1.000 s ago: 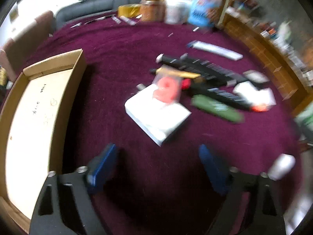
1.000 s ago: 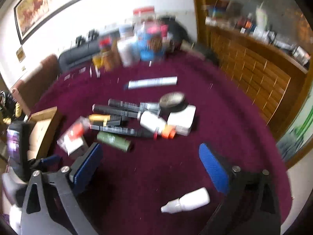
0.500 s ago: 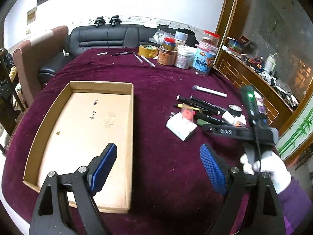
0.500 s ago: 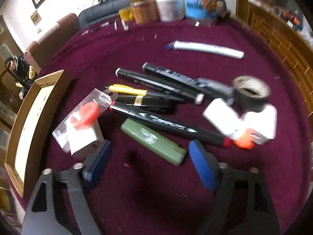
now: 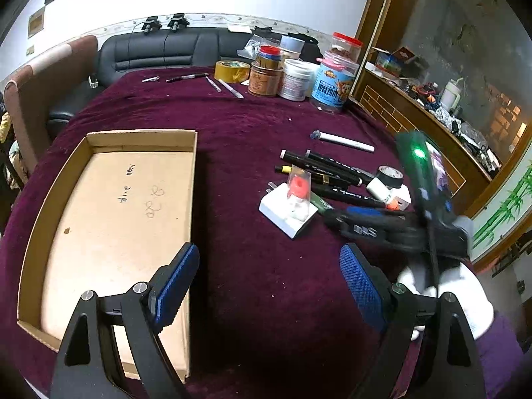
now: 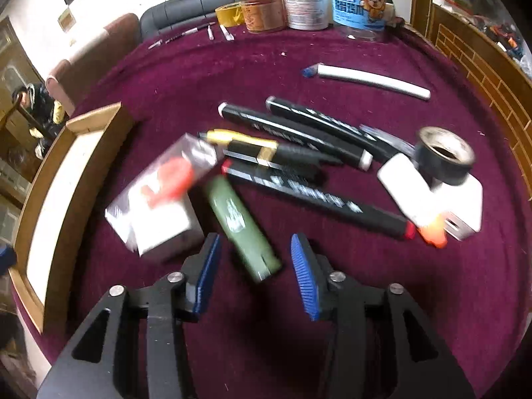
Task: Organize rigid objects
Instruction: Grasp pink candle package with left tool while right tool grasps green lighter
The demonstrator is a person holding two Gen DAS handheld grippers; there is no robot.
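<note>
Dropping closer to the pile than a second ago, the right hand-held gripper is closing its jaws around the near end of a green lighter, which lies between the blue pads on the purple table, apparently not yet pinched. A clean pick likely means centring the pads across the lighter's width and clear of the neighbouring white box and black markers. The left hand-held gripper hangs wide open and empty beside the cardboard tray, which holds nothing but handwriting on its floor. Jars stand at the far edge.
</note>
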